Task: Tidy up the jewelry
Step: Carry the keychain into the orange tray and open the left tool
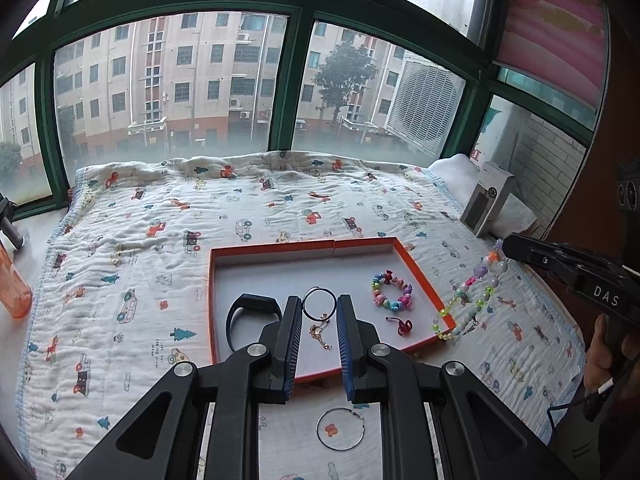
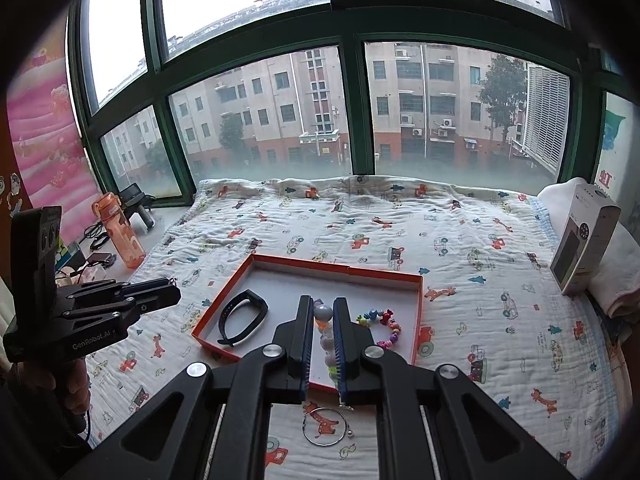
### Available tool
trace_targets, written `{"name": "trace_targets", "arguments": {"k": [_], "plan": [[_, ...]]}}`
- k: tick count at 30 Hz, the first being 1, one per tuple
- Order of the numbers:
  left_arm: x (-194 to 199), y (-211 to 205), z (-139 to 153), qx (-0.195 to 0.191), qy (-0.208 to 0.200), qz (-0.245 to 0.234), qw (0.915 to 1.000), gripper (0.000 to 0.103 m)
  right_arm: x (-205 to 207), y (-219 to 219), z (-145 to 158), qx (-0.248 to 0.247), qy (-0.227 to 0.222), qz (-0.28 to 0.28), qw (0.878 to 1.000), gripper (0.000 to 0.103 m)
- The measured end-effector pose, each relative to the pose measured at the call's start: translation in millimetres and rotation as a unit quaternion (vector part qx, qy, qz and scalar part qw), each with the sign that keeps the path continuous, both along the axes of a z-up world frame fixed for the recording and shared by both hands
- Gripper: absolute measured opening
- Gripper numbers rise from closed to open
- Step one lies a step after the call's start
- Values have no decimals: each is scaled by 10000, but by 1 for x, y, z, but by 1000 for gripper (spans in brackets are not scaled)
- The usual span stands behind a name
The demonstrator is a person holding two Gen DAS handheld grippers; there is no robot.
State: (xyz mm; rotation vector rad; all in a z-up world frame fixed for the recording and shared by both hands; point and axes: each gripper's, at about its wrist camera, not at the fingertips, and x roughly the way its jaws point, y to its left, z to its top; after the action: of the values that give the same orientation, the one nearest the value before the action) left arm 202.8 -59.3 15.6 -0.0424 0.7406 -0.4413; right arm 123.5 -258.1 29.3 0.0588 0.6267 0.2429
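Note:
My left gripper [image 1: 319,305] pinches a thin black ring [image 1: 325,289] between its fingertips. A gold chain [image 1: 321,338] shows just under it; I cannot tell whether it hangs or lies in the tray. My right gripper [image 2: 323,305] is shut on a pastel beaded strand [image 2: 323,314], which dangles past the near right corner of the orange-rimmed tray [image 1: 280,247]. A black wristband [image 1: 240,312], a colourful bead bracelet [image 1: 392,293] and a small red piece [image 1: 402,326] lie in the tray. On the blanket in front of it lies a silver hoop [image 1: 340,428].
A printed blanket [image 1: 160,240] covers the bed below a green-framed window. A white box [image 1: 486,204] leans on a pillow at the right. An orange bottle [image 2: 120,236] and cables stand on the sill at the left. A hand [image 1: 604,356] holds the right gripper's handle.

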Motion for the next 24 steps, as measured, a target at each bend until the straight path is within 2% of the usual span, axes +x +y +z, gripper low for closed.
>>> {"name": "trace_targets", "arguments": {"k": [4,11,18,24], "plan": [[28,-8,-14,-12,141,-3,9999,19,18,-3,-7,36,54,-38,10000,12],[66,-27,-57,54,517,-98,9986,19,51,-9,-31,71,325,-51,9994,12],[83,-40,-101,247,860,-205,9958,19,69,-15,-61,-102,664,-203,9975,12],[87,-44,-122,345,1020,-242,9939,19,78,-14,-84,-266,944,-268,9948,12]]}}
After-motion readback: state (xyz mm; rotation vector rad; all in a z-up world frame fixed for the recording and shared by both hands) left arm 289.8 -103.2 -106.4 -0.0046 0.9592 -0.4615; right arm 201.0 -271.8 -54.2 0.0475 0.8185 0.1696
